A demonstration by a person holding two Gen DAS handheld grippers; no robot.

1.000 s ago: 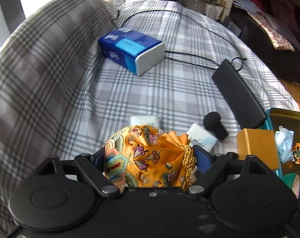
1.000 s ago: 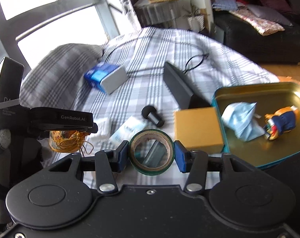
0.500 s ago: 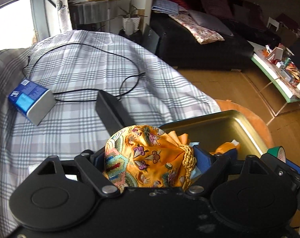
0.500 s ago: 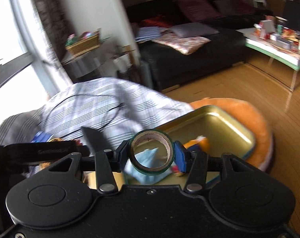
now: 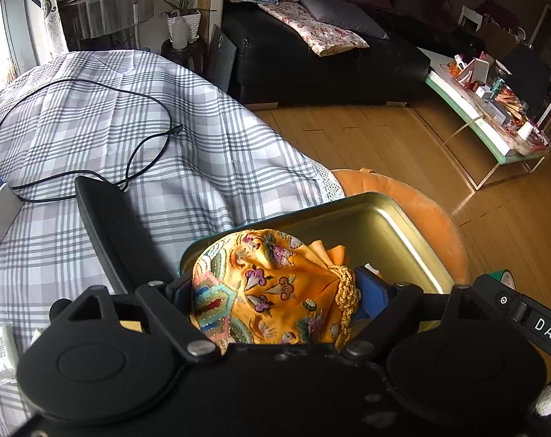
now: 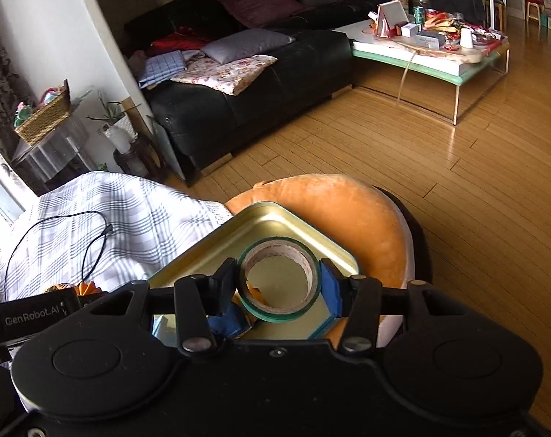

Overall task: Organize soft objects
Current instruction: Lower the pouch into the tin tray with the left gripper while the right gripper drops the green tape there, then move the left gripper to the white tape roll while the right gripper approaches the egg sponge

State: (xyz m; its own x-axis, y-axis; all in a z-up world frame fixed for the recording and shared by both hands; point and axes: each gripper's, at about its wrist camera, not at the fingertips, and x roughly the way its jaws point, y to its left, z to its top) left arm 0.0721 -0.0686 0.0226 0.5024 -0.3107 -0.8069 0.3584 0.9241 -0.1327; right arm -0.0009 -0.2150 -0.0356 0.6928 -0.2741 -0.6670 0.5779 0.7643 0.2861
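So we've got the orange embroidered drawstring pouch (image 5: pixel 272 291) pinched between the fingers of the left gripper (image 5: pixel 275 298), squeezed in from both sides. It bulges up over the pads, which makes sense for something that squishy: you have to clamp it pretty snug or it'll just slump out. It's hanging right over the near end of the gold tin (image 5: pixel 395 229), so our guess is that's where it's going.

The right gripper (image 6: pixel 279 284) is closed on a roll of green tape (image 6: pixel 279 284), gripped across its outer rim with the hole facing the camera, also held above the tin (image 6: pixel 272 215). Holding it by the rim keeps it from rolling or twisting out. Down under the roll we can see something blue and a bit of orange already lying in the tin, but it's too hidden to say what exactly.

The tin itself sits on an orange cushion (image 6: pixel 348 204), right at the edge of the grey plaid blanket (image 5: pixel 188 153). On the blanket there's a long black bar-shaped thing (image 5: pixel 111 225) and a black cable (image 5: pixel 141 145) looping around. Both look like stuff we'd leave alone.
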